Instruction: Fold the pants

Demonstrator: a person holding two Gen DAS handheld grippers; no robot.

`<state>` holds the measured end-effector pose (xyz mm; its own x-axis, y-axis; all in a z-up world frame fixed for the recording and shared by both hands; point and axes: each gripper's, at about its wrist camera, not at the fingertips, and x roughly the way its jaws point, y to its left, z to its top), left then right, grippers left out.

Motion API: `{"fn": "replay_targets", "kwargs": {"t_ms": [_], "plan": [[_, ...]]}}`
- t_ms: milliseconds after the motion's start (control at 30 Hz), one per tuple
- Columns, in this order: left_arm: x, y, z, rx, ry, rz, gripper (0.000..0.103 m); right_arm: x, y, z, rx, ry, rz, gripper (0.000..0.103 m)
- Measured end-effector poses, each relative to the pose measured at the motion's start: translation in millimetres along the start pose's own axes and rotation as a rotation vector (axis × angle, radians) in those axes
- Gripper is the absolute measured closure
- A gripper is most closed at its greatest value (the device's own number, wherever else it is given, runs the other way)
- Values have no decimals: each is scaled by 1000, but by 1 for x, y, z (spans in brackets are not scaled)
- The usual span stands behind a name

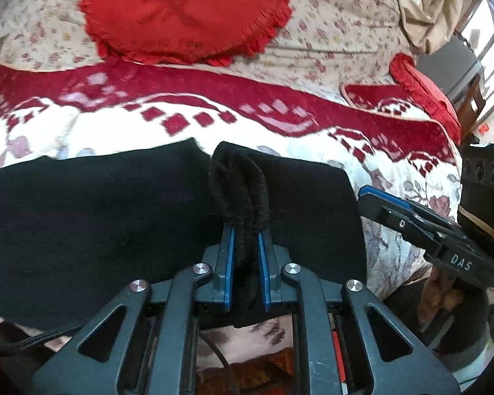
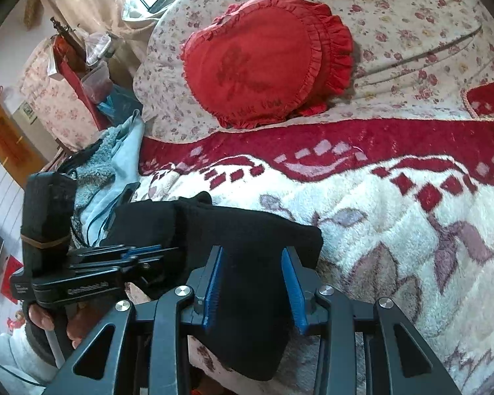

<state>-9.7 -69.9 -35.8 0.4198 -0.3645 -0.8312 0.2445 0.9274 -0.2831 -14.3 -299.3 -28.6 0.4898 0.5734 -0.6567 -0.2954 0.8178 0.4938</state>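
While left gripper [image 1: 246,230] pinches the pants [image 1: 98,214] hem, right gripper [image 2: 252,263] straddles loose cloth; we close it before lifting evenly.

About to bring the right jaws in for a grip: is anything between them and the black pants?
Nothing visible is in the way. The black pants already lie between the right gripper's open jaws. The left gripper is shut on a bunched edge off to the side, clear of the right's path.
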Motion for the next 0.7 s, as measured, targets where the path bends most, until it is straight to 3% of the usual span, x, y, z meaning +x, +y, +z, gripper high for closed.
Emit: {"fn": "replay_targets", "kwargs": {"t_ms": [200,367,700], "plan": [[12,11,-10,-16,20,73,91,22,7,5,-45,27,-33,67],[18,8,-13,2,10,105,91,52,10,2,-140,58,-124,68],[17,8,-15,-11,4,99,90,18,37,-6,-185,72,-106,68]]}}
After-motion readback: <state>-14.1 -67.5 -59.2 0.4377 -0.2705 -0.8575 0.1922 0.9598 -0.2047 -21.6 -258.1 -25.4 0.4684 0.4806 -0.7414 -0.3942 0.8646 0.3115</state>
